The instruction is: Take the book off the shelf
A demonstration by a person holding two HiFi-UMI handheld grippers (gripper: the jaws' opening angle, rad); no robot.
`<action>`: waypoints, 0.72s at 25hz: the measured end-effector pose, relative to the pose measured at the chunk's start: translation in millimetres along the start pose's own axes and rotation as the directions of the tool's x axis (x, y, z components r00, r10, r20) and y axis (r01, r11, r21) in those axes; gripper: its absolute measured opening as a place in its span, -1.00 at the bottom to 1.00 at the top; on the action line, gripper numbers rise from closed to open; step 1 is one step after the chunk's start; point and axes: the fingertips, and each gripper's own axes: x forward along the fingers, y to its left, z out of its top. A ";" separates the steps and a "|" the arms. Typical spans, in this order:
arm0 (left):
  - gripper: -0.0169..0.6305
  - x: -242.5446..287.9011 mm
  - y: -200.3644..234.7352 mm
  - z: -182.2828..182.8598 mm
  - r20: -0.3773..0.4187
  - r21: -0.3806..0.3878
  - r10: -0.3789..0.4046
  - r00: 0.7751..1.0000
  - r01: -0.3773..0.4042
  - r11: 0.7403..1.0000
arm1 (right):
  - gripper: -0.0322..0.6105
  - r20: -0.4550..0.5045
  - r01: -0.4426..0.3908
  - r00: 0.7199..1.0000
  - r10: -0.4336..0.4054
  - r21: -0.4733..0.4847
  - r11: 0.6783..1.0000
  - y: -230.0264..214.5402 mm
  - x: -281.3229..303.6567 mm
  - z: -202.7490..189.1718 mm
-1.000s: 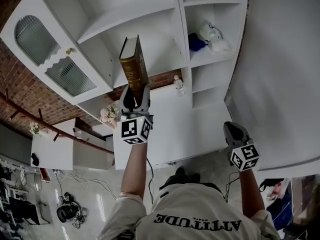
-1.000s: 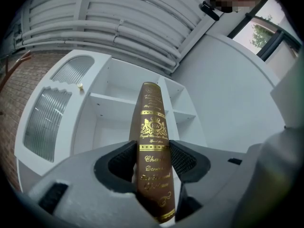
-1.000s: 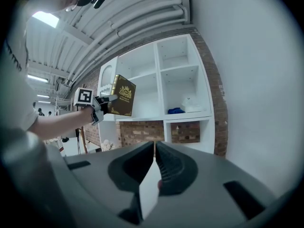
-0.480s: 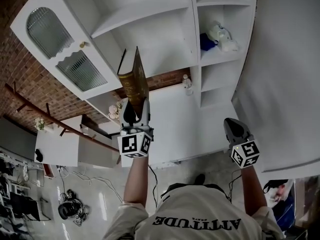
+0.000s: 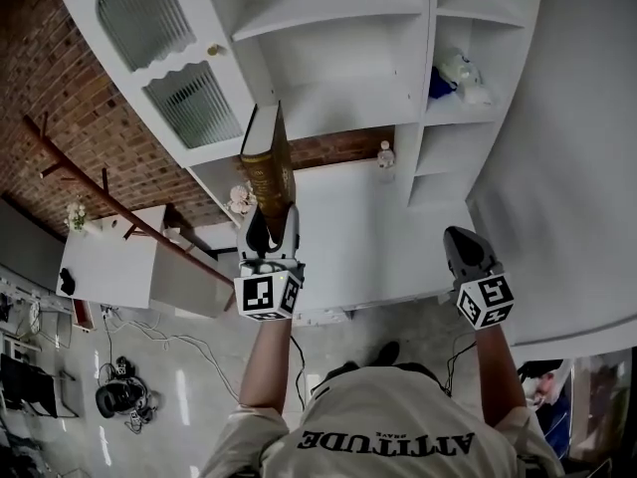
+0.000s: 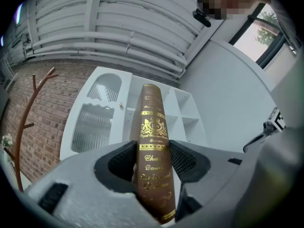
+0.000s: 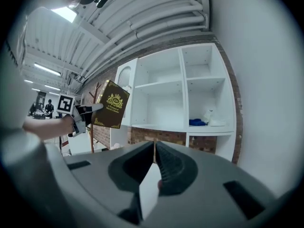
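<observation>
A brown book with gold lettering stands upright in my left gripper, which is shut on its lower spine. It hangs in the air in front of the white shelf unit, clear of the shelves. In the left gripper view the spine fills the gap between both pads. In the right gripper view the book is at the left, in front of the shelf unit. My right gripper hovers lower right with its jaws together. A white flat strip shows low between them.
A cabinet door with ribbed glass hangs left of the shelves. Blue and white soft things lie in a right-hand compartment. A small bottle and flowers stand on the lower counter. A white wall rises at the right.
My left gripper and the book have drawn back from the shelf and sit lower in the head view. The view has swung so the shelves lie further right. The right gripper holds its place.
</observation>
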 end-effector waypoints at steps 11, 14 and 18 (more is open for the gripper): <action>-0.23 -69.8 25.5 -0.2 -0.013 -0.026 0.000 1.000 0.000 1.000 | -0.79 0.004 0.019 1.000 -0.018 -0.062 0.998 51.6 -17.8 14.2; -0.23 -84.9 28.3 -3.0 -0.019 -0.035 -0.006 1.000 0.005 0.999 | -0.79 0.003 0.019 1.000 -0.019 -0.079 0.997 65.7 -23.4 15.7; -0.23 -101.8 28.4 -3.7 -0.018 -0.030 0.002 1.000 -0.002 1.000 | -0.79 0.017 0.019 1.000 -0.018 -0.085 0.996 75.6 -35.0 17.2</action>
